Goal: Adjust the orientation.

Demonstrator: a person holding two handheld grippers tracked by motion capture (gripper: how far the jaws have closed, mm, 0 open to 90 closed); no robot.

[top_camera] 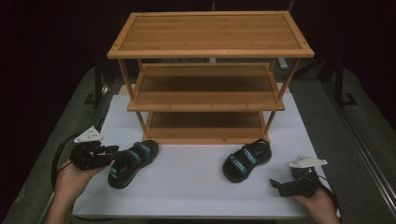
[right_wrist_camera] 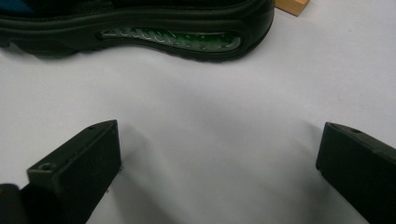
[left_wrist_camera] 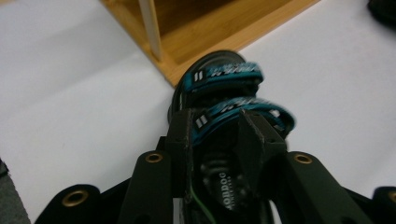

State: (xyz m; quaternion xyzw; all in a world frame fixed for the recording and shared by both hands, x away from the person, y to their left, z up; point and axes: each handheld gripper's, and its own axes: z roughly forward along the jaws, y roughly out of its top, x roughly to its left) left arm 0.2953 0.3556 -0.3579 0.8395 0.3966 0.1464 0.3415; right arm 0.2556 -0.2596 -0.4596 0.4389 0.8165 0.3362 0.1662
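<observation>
A dim room, seen from above: a three-tier bamboo shoe rack (top_camera: 210, 74) stands at twelve o'clock on a white table mat (top_camera: 196, 186). Two black sandals with teal straps lie on the mat in front of it — the left sandal (top_camera: 133, 163) at about eight o'clock, its toe pointing toward the rack's lowest shelf, and the right sandal (top_camera: 246, 160) at about four o'clock.

The left gripper (top_camera: 109, 151), held in a hand entering from seven o'clock, has its jaws narrowed around the heel end of the left sandal; in the left gripper view the pads (left_wrist_camera: 180, 135) press on either side of the rear strap and footbed. The right gripper (top_camera: 276, 185) rests low at five o'clock, just short of the right sandal, its jaws spread wide with nothing between them.

Risks, as a judgement: the hold sits far back on the heel, so the toe may droop or swing once lifted and catch the edge of the bottom shelf or the rack's thin leg (left_wrist_camera: 152, 28). The strap is soft — it could compress and let the sandal slip. The blurred straps in the left gripper view suggest motion, which would worsen any slip.
</observation>
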